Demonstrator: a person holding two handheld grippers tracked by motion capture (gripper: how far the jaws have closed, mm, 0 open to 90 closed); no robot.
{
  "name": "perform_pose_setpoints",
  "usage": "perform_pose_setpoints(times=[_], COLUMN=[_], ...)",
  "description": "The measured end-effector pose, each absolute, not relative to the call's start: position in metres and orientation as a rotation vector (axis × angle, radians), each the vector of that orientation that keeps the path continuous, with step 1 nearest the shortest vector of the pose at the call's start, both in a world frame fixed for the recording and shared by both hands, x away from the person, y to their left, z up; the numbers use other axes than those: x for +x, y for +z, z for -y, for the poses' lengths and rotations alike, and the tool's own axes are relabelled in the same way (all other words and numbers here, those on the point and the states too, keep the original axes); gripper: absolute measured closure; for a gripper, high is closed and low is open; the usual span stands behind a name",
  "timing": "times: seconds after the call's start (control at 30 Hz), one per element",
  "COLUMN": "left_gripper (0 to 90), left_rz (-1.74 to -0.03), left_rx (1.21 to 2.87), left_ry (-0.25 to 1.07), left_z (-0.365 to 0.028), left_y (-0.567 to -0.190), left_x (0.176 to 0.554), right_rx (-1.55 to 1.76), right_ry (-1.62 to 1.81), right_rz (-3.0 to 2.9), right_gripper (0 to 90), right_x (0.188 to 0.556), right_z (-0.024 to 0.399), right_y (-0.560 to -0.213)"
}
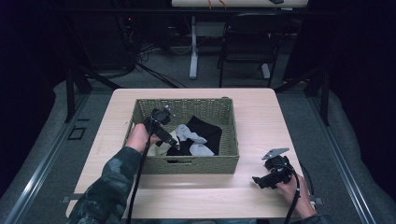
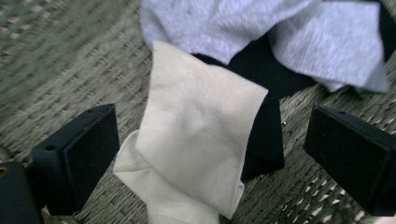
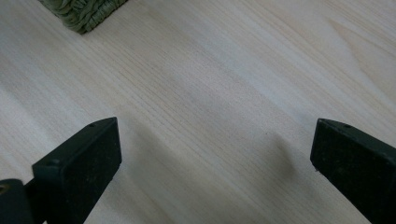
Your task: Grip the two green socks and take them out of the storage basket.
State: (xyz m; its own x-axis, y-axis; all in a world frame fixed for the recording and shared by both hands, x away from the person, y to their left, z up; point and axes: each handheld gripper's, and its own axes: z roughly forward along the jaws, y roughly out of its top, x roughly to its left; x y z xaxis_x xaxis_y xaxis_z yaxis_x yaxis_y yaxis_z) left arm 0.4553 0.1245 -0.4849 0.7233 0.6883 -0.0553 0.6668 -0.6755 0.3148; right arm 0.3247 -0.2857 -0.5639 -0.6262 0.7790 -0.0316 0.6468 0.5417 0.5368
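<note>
A green woven basket [image 1: 187, 164] stands mid-table and holds a cream sock [image 2: 196, 135], grey socks [image 2: 261, 32] and a black cloth [image 1: 208, 130]. My left gripper [image 1: 172, 140] reaches down into the basket's left side. In the left gripper view it [image 2: 210, 163] is open, and the cream sock lies between its wide-apart jaws on the basket floor [image 2: 60, 70]. My right gripper [image 1: 258, 182] rests low over the bare table at the front right, open, with nothing between its jaws [image 3: 215, 172].
The basket's corner [image 3: 84, 14] shows at the top left of the right gripper view. Light wood table [image 1: 261, 121] surrounds the basket. Beyond the table stand a dark chair [image 1: 247, 42] and a white table leg [image 1: 193, 46].
</note>
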Motion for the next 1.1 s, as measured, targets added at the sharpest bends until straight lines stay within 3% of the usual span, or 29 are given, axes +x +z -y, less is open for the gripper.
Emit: perform_pose_setpoints(times=[0.23,0.37,0.4,0.47,0.57,0.77,1.1], left_gripper=[15.0,29.6,29.6,48.2,64.6,86.5,88.0], left_rz=[-1.045,-1.042,-1.026,-1.017,-0.992,-0.999,-1.012], left_rx=[2.699,2.726,2.744,2.748,2.724,2.678,2.612], left_ry=[0.082,0.099,0.097,0.095,0.115,0.219,0.288], left_z=[-0.112,-0.109,-0.108,-0.108,-0.109,-0.114,-0.127], left_y=[-0.5,-0.502,-0.503,-0.503,-0.501,-0.493,-0.469], left_x=[0.458,0.458,0.458,0.457,0.456,0.453,0.45], right_rx=[1.188,1.186,1.186,1.185,1.188,1.18,1.184], right_ry=[0.703,0.705,0.705,0.701,0.702,0.685,0.674], right_rz=[-2.521,-2.525,-2.525,-2.525,-2.523,-2.528,-2.529], right_gripper=[1.3,1.3,1.3,1.4,1.7,1.7,2.0], right_x=[0.325,0.325,0.325,0.325,0.325,0.325,0.326], right_z=[0.286,0.286,0.286,0.286,0.286,0.286,0.286], right_y=[-0.564,-0.564,-0.564,-0.564,-0.564,-0.564,-0.564])
